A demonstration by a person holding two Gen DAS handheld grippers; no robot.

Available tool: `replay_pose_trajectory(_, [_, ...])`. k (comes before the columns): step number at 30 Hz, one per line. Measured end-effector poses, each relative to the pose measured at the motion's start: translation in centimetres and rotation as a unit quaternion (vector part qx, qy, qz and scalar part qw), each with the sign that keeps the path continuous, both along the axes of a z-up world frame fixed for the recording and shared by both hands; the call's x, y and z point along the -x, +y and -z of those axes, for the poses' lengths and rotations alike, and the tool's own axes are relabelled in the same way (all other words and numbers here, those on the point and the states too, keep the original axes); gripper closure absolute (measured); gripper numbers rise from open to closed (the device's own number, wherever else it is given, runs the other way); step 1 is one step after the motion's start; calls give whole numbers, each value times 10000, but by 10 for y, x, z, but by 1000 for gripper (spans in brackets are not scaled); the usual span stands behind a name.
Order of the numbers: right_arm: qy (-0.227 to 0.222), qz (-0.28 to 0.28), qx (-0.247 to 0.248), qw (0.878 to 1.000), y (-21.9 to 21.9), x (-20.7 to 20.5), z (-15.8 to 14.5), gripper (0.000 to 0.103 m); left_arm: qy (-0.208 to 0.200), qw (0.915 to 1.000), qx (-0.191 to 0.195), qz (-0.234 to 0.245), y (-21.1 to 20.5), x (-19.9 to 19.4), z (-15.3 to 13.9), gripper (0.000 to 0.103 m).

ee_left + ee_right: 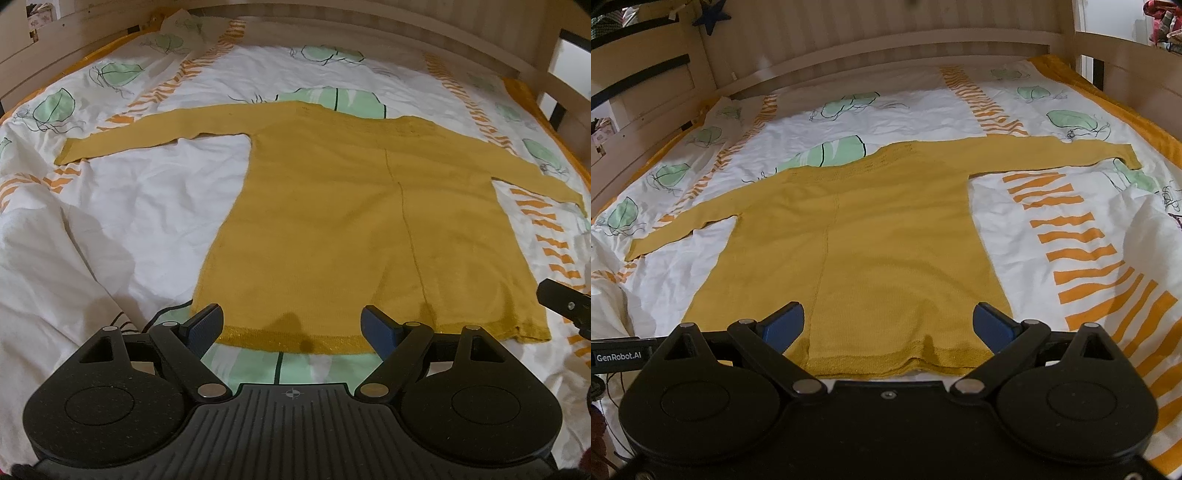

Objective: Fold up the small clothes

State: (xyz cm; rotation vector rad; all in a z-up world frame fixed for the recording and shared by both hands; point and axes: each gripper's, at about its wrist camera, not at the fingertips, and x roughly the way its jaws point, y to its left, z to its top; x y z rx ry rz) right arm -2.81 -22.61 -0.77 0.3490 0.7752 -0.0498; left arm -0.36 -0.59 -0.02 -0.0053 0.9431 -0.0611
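Observation:
A mustard-yellow knit sweater (332, 229) lies flat on the bed, sleeves spread out left and right, hem toward me. It also shows in the right wrist view (871, 258). My left gripper (293, 326) is open and empty, hovering just above the hem's left half. My right gripper (888, 328) is open and empty over the hem's right half; part of it shows at the right edge of the left wrist view (565, 301). The left sleeve cuff (68, 151) and right sleeve cuff (1126, 155) lie flat on the sheet.
The bed is covered by a white duvet (129, 206) with green leaf and orange stripe prints, rumpled at the left. A wooden headboard (886, 40) and side rails (565, 85) enclose the bed.

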Motion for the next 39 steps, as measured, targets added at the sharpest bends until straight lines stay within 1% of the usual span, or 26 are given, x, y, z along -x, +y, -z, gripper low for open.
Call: replay_pose_trajectory(39, [97,-94,-170,9998,5,-8,6,4,233,9997,70,-39,4,-7,7,22])
